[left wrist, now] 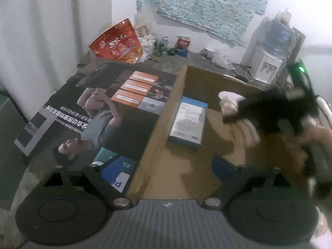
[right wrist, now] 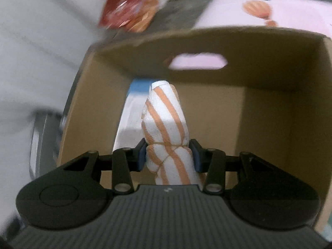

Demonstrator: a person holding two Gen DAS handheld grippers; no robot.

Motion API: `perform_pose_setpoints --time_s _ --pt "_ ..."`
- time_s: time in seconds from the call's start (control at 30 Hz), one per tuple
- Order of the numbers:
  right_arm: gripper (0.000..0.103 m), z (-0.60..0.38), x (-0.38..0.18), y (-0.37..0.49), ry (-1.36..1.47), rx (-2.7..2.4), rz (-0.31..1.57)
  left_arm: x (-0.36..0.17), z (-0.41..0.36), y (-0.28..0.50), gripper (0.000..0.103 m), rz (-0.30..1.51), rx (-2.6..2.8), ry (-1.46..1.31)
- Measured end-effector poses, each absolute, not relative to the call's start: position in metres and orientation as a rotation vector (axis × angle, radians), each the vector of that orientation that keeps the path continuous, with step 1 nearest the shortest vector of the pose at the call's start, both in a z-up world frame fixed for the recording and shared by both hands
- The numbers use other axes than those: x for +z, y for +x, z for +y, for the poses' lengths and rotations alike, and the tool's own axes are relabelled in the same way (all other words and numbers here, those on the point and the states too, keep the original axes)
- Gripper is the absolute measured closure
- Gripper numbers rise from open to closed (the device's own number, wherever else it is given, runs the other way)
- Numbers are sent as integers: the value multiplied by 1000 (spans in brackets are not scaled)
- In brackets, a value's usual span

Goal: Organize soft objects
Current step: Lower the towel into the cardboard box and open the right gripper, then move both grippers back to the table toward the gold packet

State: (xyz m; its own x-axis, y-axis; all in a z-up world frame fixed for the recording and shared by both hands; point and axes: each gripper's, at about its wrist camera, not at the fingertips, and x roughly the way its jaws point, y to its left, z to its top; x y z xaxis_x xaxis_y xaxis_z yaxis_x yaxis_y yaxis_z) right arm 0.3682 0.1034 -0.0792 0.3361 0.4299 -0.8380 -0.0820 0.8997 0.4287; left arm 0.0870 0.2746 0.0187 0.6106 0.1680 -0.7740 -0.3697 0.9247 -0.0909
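My right gripper (right wrist: 168, 155) is shut on a rolled white towel with orange stripes (right wrist: 165, 124), tied with a rubber band, and holds it over the open cardboard box (right wrist: 269, 112). In the left wrist view the right gripper (left wrist: 276, 112) shows blurred above the box's right side with the towel (left wrist: 230, 101). My left gripper (left wrist: 166, 166) is open and empty above the box's (left wrist: 166, 108) near left wall. A blue and white flat package (left wrist: 187, 122) lies on the box floor; it also shows in the right wrist view (right wrist: 130, 112).
A large printed carton (left wrist: 99, 108) lies left of the box. A red snack bag (left wrist: 118, 42), cans and clutter stand at the back. A water dispenser (left wrist: 267, 62) stands at the back right. A pink box (right wrist: 269, 8) lies beyond the cardboard box.
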Motion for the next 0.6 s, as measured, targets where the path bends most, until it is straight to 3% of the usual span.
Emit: perform_pose_setpoints --time_s 0.33,0.47,0.6 --pt "57 113 -132 378 645 272 1257 9 260 89 9 890 280 -238" --pt "41 109 -125 373 627 282 1244 12 257 86 9 881 273 -224" --pt "37 103 -106 364 594 328 1212 16 251 83 9 870 261 -220"
